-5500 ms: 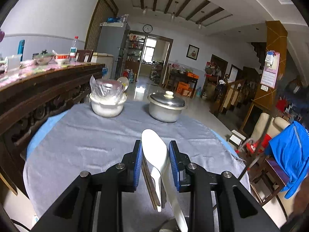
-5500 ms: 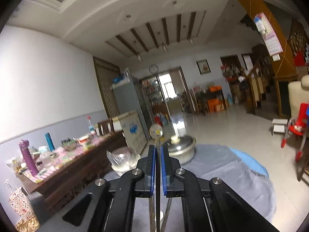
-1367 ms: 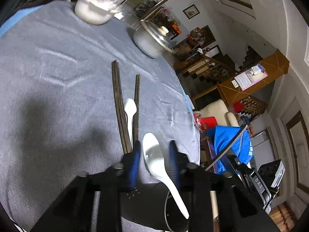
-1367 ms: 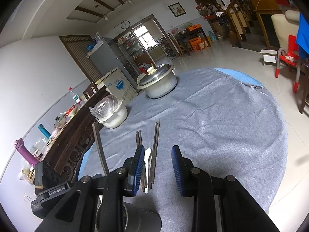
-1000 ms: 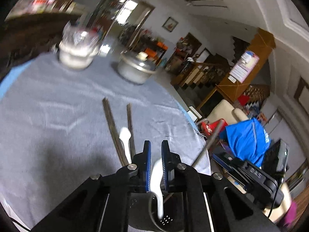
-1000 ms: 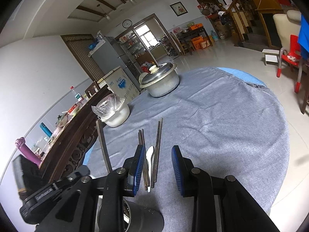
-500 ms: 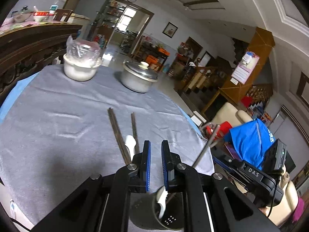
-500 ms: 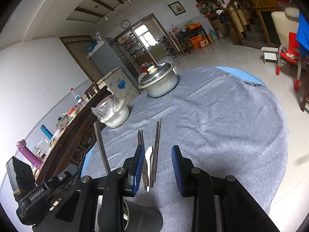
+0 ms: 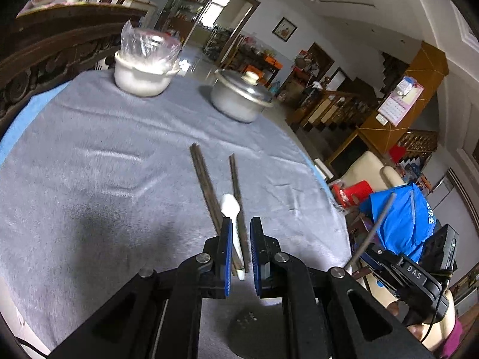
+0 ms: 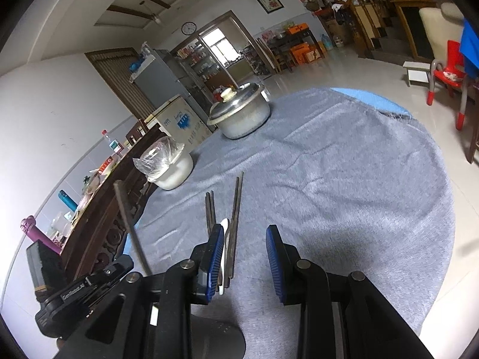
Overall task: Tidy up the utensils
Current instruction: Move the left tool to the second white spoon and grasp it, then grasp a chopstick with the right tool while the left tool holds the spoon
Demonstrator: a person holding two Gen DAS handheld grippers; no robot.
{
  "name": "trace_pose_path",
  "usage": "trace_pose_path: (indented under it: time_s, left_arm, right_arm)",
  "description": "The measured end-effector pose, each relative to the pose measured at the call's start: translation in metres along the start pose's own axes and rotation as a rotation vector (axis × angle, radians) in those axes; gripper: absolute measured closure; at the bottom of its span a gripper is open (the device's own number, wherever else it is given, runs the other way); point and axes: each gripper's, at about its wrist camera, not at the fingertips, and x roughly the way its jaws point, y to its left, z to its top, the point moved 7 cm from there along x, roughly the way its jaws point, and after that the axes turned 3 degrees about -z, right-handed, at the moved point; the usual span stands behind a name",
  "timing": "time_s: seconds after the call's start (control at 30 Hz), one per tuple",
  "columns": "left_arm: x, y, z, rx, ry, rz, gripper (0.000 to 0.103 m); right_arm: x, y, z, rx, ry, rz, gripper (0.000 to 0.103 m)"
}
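Grey tablecloth [image 9: 104, 179] carries chopsticks [image 9: 206, 185] beside a white spoon [image 9: 230, 206]; left gripper [image 9: 239, 239] hangs closed and empty, right gripper [image 10: 245, 251] gapes empty.

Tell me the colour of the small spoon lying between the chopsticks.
White spoon; clearest in the left wrist view.

The near ends of the chopsticks [image 9: 206, 179] and the small white spoon [image 9: 231, 206] are hidden behind the left gripper [image 9: 239, 254]. The dark holder [image 9: 254, 332] below that gripper is mostly covered and cut off.
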Motion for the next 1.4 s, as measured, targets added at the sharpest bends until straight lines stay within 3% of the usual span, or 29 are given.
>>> trace_pose_path:
  time_s: [0.17,0.33,0.53,1.1,1.27,1.4]
  left_arm:
    - [0.03,0.013,0.002,0.002,0.073,0.035,0.088]
    - [0.071,0.02,0.007,0.047,0.151,0.083,0.075]
    - [0.107,0.011,0.0,0.164,0.23,0.126,0.074]
    - [0.175,-0.009,-0.005,0.364,0.395,0.139,0.074]
    - [0.175,-0.006,-0.003,0.373,0.391,0.106,0.074]
    - [0.169,-0.003,-0.003,0.387,0.385,0.093,0.075]
  right_arm:
    - [0.015,-0.011,-0.003,0.018,0.027,-0.008,0.072]
    - [0.03,-0.021,-0.004,0.025,0.053,-0.019,0.072]
    - [0.046,-0.034,-0.003,0.043,0.076,-0.041,0.072]
    - [0.072,-0.055,0.005,0.073,0.11,-0.058,0.072]
    - [0.086,-0.049,0.017,0.037,0.125,-0.049,0.072]
    - [0.119,-0.034,0.032,-0.007,0.203,0.021,0.072]
